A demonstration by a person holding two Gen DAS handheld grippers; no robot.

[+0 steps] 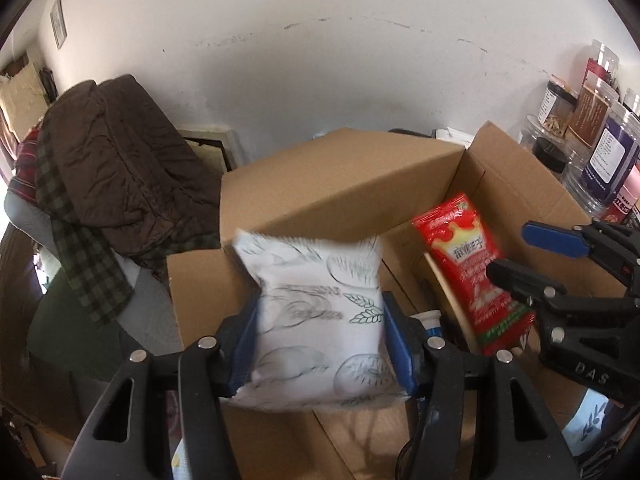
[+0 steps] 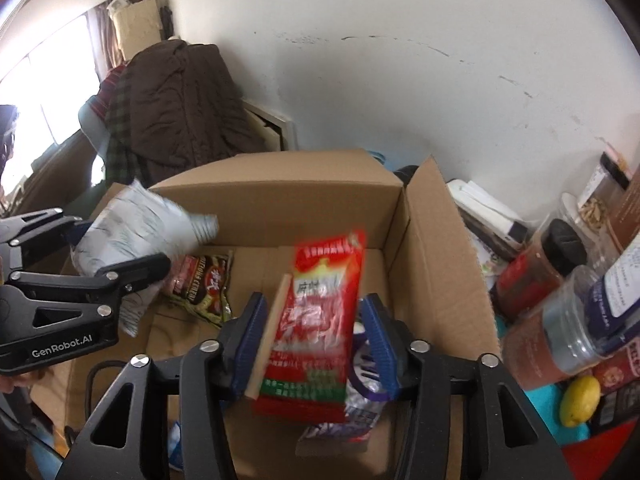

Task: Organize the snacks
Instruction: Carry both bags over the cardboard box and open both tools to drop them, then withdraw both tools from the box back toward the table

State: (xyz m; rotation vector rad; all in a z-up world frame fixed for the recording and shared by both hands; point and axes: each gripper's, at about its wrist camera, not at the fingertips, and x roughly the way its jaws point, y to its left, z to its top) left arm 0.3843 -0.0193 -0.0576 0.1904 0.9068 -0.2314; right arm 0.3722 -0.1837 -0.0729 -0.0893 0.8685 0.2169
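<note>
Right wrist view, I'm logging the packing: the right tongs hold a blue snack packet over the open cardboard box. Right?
Not quite: the snack packet between the right tongs is red, not blue, as the right wrist view shows. It is over the open cardboard box.

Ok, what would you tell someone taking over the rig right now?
Left gripper: closed on a white packet, over the left part of the box.
Right gripper: open, with a red packet loose between its jaws, over the box.
Done: a brown packet already lies on the box floor.
Left: get the white and red packets down into the box.
</note>
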